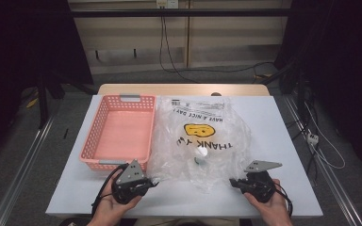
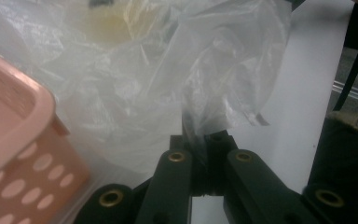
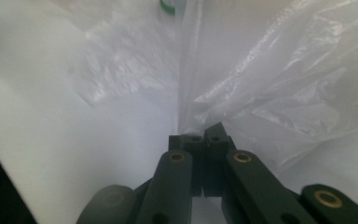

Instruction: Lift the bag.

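Both my grippers, left (image 1: 153,181) and right (image 1: 232,182), pinch the plastic bag's (image 1: 202,136) 6 o'clock edge, jaws closed; basket (image 1: 104,123) at 9.

1. The clear plastic bag (image 1: 200,141) carries "THANK YOU" in black, reading upside down from the near edge of the table.
2. Near its far end the bag reads "HAVE A NICE DAY!", also inverted.
3. The smaller lines above that are too small to read.
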Demonstrator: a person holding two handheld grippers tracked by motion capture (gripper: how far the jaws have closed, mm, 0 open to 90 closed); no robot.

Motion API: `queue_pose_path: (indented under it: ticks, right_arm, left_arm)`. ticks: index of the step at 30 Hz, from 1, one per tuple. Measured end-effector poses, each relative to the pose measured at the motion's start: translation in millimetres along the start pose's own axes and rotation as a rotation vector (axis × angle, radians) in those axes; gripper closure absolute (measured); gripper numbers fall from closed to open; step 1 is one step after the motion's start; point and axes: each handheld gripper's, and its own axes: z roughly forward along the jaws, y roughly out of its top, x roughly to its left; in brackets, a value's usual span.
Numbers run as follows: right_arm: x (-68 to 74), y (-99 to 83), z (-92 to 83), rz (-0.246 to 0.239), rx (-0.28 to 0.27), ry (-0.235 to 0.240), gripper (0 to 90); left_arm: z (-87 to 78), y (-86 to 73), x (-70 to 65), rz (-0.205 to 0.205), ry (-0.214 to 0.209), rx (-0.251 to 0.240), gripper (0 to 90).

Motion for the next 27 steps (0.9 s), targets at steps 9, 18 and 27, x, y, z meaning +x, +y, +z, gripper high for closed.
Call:
queue_pose_path:
  ticks: [9, 18, 27]
  right_arm:
    - [-8.1, 20.5, -20.0, 0.023, -0.136, 0.058, 90.0]
    - [-14.5, 44.0, -33.2, 0.012, -0.224, 0.071, 90.0]
    - [-23.5, 64.3, -43.9, 0.006, -0.293, 0.064, 90.0]
  left_arm:
    - [-2.1, 22.8, 5.4, -0.026, -0.054, -0.055, 90.0]
    - [-12.4, 45.5, 13.1, -0.06, -0.078, -0.14, 90.0]
    - [-20.0, 64.5, 25.0, -0.037, -0.021, -0.183, 90.0]
